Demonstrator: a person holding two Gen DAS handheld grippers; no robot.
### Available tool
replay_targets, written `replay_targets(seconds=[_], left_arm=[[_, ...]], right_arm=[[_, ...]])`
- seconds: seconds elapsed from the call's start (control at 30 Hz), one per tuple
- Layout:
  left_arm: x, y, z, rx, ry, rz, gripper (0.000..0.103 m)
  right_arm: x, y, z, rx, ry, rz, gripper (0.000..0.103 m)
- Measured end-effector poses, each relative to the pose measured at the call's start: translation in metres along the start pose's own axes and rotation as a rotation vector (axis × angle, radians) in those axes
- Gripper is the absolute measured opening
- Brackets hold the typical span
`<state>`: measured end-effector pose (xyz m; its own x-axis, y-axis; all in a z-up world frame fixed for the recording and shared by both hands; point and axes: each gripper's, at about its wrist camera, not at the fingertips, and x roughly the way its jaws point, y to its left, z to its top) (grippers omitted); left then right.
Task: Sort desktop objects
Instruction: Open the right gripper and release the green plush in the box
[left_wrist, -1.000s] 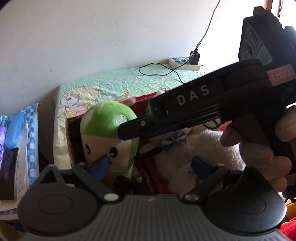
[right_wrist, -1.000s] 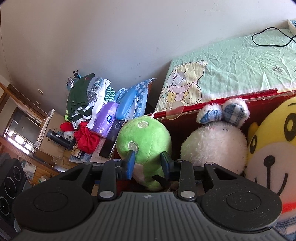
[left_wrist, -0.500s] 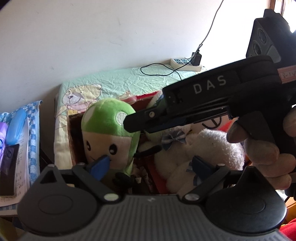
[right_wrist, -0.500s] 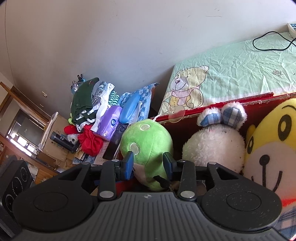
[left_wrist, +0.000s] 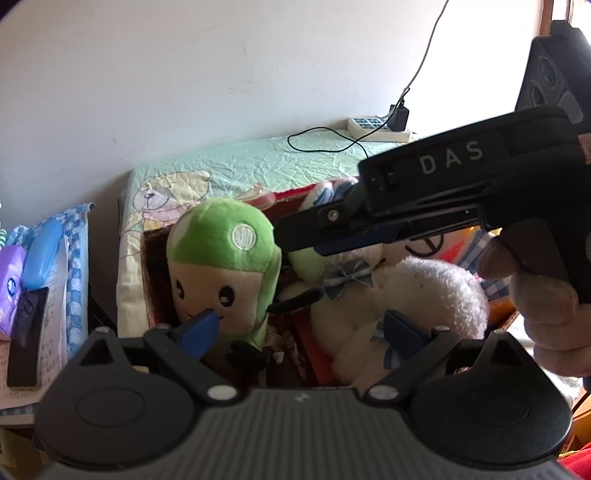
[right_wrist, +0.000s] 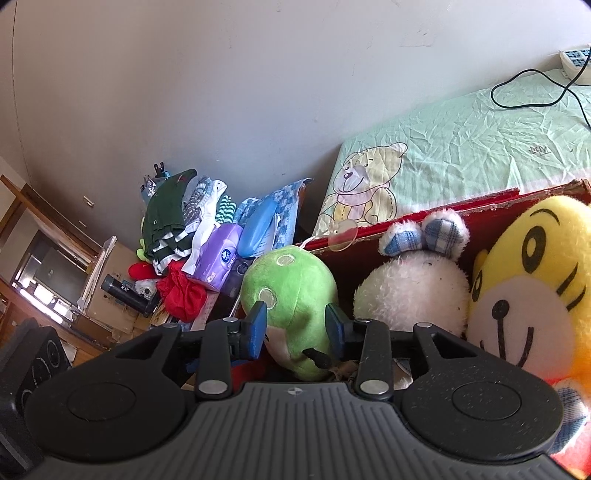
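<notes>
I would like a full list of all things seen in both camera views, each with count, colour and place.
green plush toy: 1, green and cream, left end of the red box, between the right jaws
white plush toy: 1, white, blue-check ears, middle of box
yellow plush toy: 1, yellow, right end of box
red box: 1, red, before the bed
bed sheet: 1, pale green, bear print
power strip: 1, white, on the bed by the wall
tissue pack: 1, purple, in the side pile
clothes pile: 1, mixed colours
left gripper: 1, black, open
right gripper: 1, black, around the green toy
hand: 1, holds the right gripper
</notes>
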<state>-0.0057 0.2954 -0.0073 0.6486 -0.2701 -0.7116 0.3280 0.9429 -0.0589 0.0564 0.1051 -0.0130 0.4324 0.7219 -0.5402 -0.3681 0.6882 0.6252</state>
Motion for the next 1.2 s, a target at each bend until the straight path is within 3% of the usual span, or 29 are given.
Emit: replay_targets(seconds=[0.4, 0.8, 1.2], left_arm=[[-0.004, -0.015, -0.002, -0.020, 0.022, 0.104, 0.097], [-0.001, -0.023, -0.010, -0.082, 0.069, 0.162, 0.097], [-0.002, -0.042, -0.009, -0.071, 0.079, 0.246, 0.097]], right_arm=[[-0.017, 0.002, -0.011, 0.018, -0.036, -0.009, 0.039], [-0.031, 0.002, -0.031, 0.013, -0.041, -0.035, 0.039], [-0.048, -0.006, -0.039, 0.042, -0.086, 0.014, 0.039]])
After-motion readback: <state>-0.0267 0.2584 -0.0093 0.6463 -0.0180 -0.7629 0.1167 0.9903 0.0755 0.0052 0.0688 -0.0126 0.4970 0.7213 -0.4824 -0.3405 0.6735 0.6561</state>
